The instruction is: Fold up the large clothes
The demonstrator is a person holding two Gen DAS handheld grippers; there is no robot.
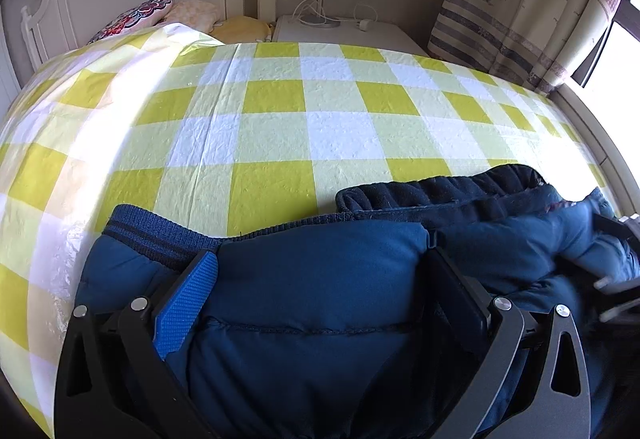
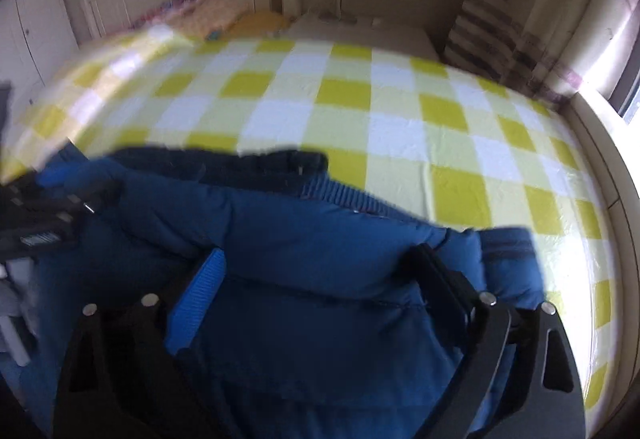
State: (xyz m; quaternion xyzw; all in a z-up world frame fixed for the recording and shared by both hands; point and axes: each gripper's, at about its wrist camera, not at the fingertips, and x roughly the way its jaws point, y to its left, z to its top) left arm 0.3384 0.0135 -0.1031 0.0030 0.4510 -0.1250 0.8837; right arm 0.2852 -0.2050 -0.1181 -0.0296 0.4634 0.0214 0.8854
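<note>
A dark blue padded jacket (image 1: 320,279) lies bunched at the near edge of the bed, ribbed hem and dark collar toward the far side. My left gripper (image 1: 320,263) has its jaws spread wide, with a thick fold of the jacket filling the gap between them. My right gripper (image 2: 324,259) also stands spread wide around a fold of the same jacket (image 2: 304,239); that view is blurred. The right gripper shows at the right edge of the left wrist view (image 1: 618,279), and the left gripper at the left edge of the right wrist view (image 2: 44,211).
The bed carries a yellow, white and pale green checked cover (image 1: 280,127). Pillows (image 1: 160,15) lie by the white headboard. A white nightstand (image 1: 344,31) with cables stands behind the bed. A striped curtain (image 1: 520,7) hangs by the bright window at right.
</note>
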